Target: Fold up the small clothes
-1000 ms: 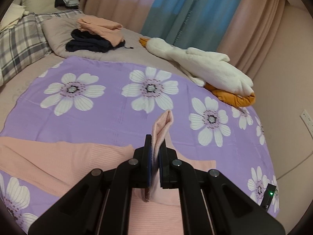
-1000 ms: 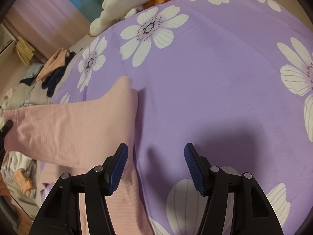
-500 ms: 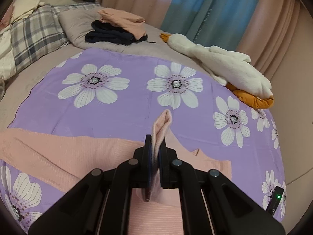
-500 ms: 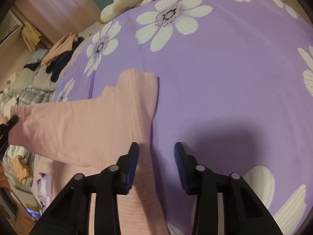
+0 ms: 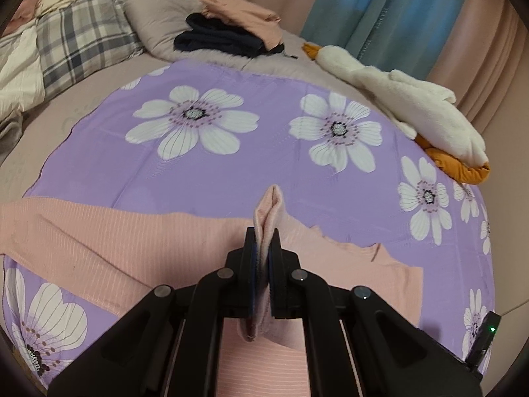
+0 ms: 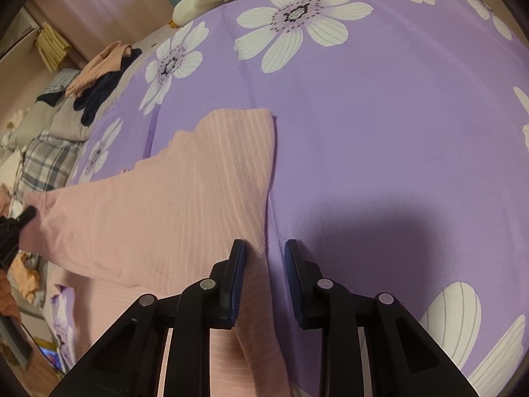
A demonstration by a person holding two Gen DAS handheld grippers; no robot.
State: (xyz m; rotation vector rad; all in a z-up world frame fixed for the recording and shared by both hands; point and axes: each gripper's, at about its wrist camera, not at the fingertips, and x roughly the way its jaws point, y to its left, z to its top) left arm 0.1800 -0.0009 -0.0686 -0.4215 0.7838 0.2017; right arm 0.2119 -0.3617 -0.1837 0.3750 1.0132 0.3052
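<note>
On the bed (image 5: 82,112), the left claw (image 5: 263,244) pinches a pink shirt (image 5: 139,241) sleeve mid-fold. The right claw (image 6: 264,251), narrowly open, straddles the shirt's edge; it likely needs closing next.

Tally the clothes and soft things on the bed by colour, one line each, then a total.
Pink ribbed garment being folded: 1
Peach folded garment on the pile: 1
Navy garment under it: 1
White plush goose: 1
Purple flowered sheet: 1
Total: 5

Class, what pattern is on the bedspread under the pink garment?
Purple bedspread with large white flowers, clearest in the left wrist view.
</note>
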